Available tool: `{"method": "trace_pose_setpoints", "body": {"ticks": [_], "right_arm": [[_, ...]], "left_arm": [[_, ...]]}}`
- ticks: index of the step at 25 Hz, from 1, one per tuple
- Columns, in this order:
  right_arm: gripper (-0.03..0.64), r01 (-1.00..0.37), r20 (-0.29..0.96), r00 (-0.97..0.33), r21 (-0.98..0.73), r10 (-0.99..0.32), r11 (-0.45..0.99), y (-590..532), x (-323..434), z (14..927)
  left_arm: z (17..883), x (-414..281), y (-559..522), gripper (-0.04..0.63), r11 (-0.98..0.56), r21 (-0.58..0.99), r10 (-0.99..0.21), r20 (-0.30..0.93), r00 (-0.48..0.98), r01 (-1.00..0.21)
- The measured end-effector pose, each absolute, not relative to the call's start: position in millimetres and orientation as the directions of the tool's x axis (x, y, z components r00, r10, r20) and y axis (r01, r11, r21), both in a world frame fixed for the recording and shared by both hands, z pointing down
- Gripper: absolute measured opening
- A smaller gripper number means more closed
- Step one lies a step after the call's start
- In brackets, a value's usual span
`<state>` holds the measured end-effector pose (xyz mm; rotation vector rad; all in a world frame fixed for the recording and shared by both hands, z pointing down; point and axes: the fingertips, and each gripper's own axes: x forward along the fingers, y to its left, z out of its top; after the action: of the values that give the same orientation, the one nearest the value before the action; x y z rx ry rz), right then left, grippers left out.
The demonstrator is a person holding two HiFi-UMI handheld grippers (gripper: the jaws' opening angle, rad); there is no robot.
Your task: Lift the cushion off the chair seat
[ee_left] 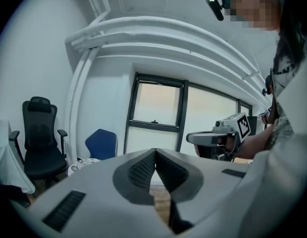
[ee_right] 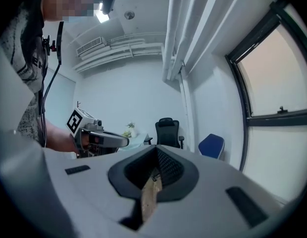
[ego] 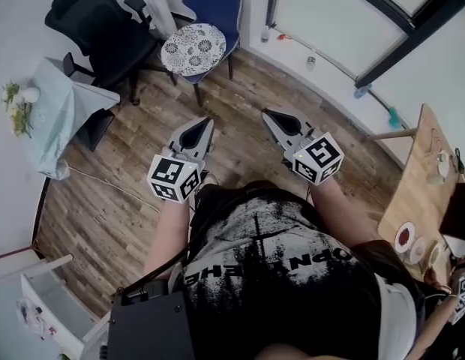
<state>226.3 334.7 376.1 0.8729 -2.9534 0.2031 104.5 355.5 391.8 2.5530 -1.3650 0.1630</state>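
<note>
Here we are holding both grippers above the wooden floor (ego: 105,201), well apart from the blue chair (ego: 217,2). The left gripper (ego: 207,121) is keeping its jaws pressed together on nothing, and the right gripper (ego: 267,113) is doing likewise. The round patterned cushion (ego: 193,49) is lying on the chair seat, at about twelve o'clock from the left gripper, with a black office chair (ego: 105,28) standing at its nine o'clock

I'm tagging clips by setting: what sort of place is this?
Probably a small office or meeting room: a black office chair, a blue chair bearing a patterned cushion, and a large window.
</note>
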Motion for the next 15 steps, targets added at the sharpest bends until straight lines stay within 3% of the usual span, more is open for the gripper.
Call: {"method": "trace_pose_setpoints", "body": {"ticks": [15], "right_arm": [[0.008,-0.538,0.111,-0.843,-0.134,-0.527,0.832,290,176,391]], "left_arm": [[408,53,312,0.014,-0.521,0.212,-0.798,0.225,0.56,-0.827]]}}
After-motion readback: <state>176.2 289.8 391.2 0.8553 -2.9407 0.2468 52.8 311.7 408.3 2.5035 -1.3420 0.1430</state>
